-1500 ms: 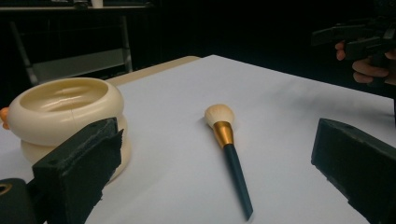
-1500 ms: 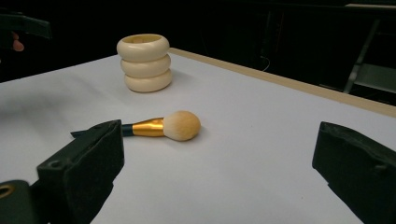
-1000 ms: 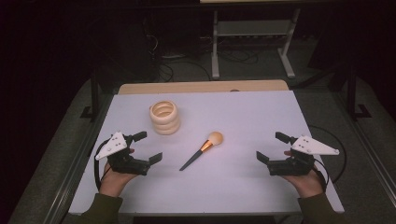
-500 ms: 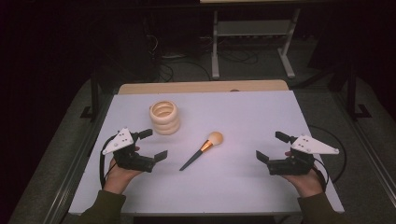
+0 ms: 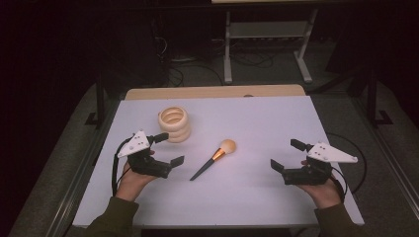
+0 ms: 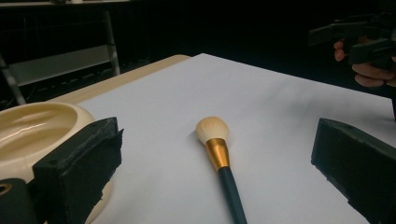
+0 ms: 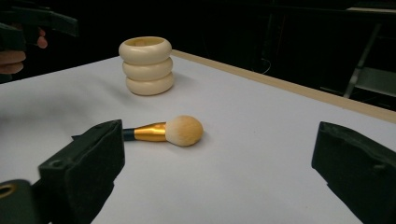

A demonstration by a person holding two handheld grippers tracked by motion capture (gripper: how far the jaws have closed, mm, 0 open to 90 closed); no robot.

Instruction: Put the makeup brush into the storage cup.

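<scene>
A makeup brush point(image 5: 215, 158) with a dark handle, gold ferrule and cream head lies at the middle of the white table point(image 5: 257, 123). Its head points to the far right. A cream ribbed cup point(image 5: 174, 124) of three stacked rings stands upright to its far left. My left gripper point(image 5: 170, 148) is open just in front of the cup, left of the brush handle. In the left gripper view the brush point(image 6: 219, 154) lies between the jaws, with the cup point(image 6: 37, 126) beside the left jaw. My right gripper point(image 5: 285, 154) is open near the right edge, empty, facing the brush point(image 7: 168, 131) and cup point(image 7: 145, 65).
A wooden strip point(image 5: 212, 92) runs along the table's far edge. Beyond it stands a metal rack point(image 5: 267, 34) on a dark floor with cables. A person's hands hold both grippers near the front edge.
My left gripper has moved right and a little forward, closer to the cup and the brush handle. The right gripper, brush and cup have stayed put.
</scene>
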